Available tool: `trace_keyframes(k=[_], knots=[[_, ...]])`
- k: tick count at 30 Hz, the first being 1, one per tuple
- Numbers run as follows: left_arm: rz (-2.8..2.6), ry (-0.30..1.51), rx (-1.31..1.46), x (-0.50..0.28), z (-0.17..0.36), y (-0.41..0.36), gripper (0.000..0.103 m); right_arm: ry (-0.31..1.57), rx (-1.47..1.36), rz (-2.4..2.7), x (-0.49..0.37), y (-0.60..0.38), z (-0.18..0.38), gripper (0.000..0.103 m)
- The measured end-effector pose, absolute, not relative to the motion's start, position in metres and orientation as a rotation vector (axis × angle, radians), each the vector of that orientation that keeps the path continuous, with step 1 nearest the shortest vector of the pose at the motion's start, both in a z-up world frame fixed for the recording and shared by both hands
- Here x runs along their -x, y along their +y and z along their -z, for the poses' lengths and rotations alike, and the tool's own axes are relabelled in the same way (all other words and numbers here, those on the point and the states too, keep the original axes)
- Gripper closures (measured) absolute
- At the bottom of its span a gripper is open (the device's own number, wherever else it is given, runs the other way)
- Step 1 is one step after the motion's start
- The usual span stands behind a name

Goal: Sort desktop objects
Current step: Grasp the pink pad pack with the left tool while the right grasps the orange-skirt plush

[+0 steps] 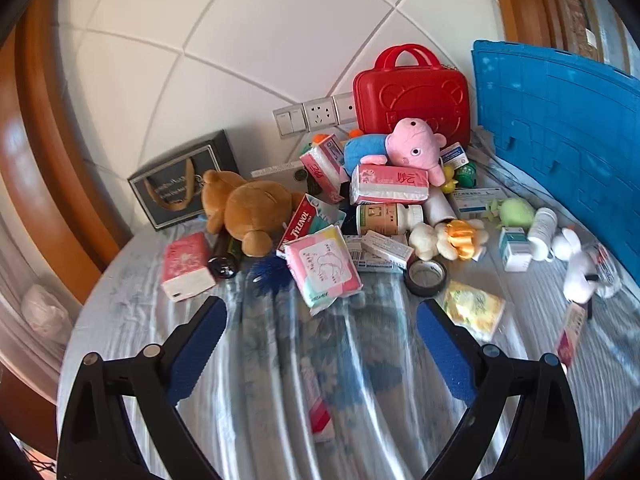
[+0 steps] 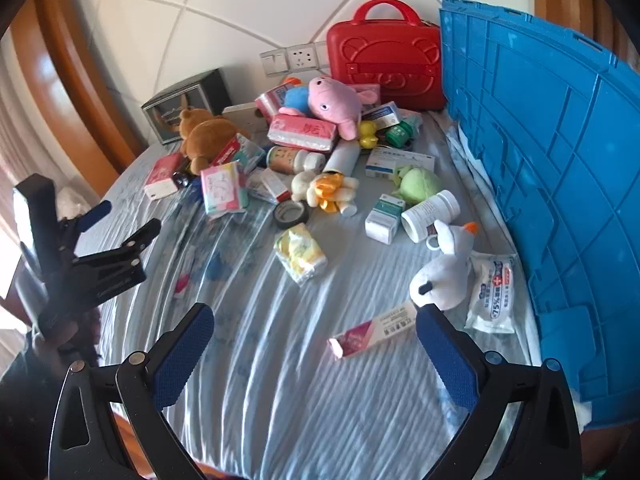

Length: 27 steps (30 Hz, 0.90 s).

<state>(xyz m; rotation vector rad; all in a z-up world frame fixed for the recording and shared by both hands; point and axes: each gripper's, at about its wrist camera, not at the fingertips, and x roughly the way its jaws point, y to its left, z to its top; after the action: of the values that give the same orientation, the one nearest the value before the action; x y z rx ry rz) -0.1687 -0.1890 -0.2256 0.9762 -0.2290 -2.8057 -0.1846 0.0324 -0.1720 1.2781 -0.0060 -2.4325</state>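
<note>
A pile of objects lies on a round table with a blue-white cloth (image 1: 280,360): a brown teddy (image 1: 248,208), a pink pig plush (image 1: 412,144), pink tissue packs (image 1: 324,268), a Tylenol box (image 1: 298,226), medicine bottles (image 1: 388,216), a tape roll (image 1: 426,276) and a white goose plush (image 2: 444,268). My left gripper (image 1: 322,314) is open and empty, just short of the tissue pack. It also shows in the right wrist view (image 2: 124,220). My right gripper (image 2: 314,320) is open and empty over the cloth, near a pink tube box (image 2: 372,332).
A red case (image 1: 412,92) stands against the wall at the back. A blue crate (image 2: 560,160) stands along the right side. A dark gift bag (image 1: 180,184) stands at the back left. Wall sockets (image 1: 316,114) are behind the pile.
</note>
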Motion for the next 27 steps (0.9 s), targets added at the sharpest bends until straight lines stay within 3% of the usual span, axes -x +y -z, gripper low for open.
trace_keyframes(k=[8,18,22,23,27], knots=[[2.734,-0.055,-1.122,0.249,0.272,-0.205,0.006,-0.015,-1.173,2.458,0.243,0.034,0.162,0.0],[2.596,0.092,-1.237,0.318,0.32,-0.234,0.006,0.313,-1.262,2.273,0.36,-0.027,0.225,0.0],[2.571,0.061,-1.264,0.34,0.33,-0.24,0.006,0.406,-1.312,2.189,0.397,-0.05,0.26,0.0],[2.568,0.057,-1.287,0.343,0.335,-0.241,0.007,0.45,-1.329,2.161,0.406,-0.058,0.271,0.0],[2.592,0.109,-1.358,0.343,0.351,-0.249,0.028,0.546,-1.367,2.083,0.425,-0.078,0.303,0.004]])
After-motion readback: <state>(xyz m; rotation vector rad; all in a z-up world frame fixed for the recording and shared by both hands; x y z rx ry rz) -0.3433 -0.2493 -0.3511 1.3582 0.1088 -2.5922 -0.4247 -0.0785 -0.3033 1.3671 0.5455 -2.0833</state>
